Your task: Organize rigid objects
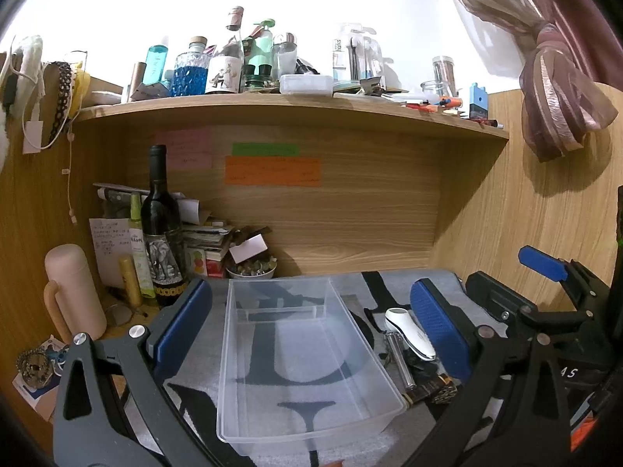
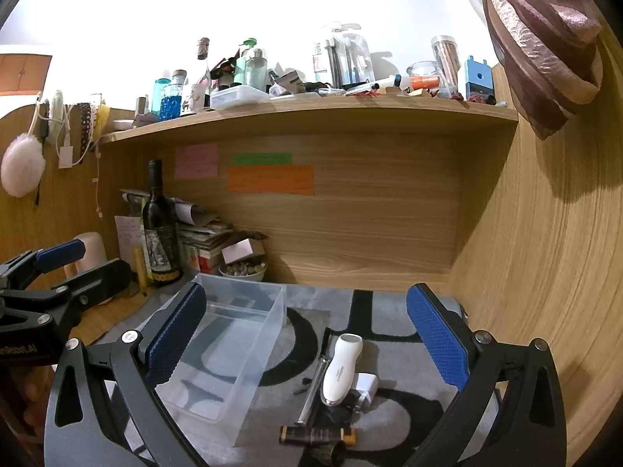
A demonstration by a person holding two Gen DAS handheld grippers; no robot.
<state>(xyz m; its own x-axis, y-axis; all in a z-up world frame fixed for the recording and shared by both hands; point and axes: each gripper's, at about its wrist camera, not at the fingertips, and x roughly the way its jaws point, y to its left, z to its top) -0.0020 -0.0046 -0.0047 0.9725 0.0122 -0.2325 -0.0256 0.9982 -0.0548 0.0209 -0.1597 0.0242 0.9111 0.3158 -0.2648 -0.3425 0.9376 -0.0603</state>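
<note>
Both jaws gape empty: clear bin [image 1: 307, 354] between left's; white handheld device [image 2: 342, 373] (massager, perhaps) between right's.

Right gripper [image 2: 307, 344] with blue pads spread wide above a grey patterned mat [image 2: 389, 319], clear plastic box [image 2: 229, 334] at left, white handheld device [image 2: 340, 369] beside a metal rod [image 2: 311, 393], white charger [image 2: 368, 385], wine bottle [image 2: 159, 229] behind

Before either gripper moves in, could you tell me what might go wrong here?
1. The glossy white handheld device lies partly on the thin metal rod and white adapter; lifting it may scatter them.
2. The empty clear plastic bin looks light, so the open left gripper straddling it could shove it.
</note>
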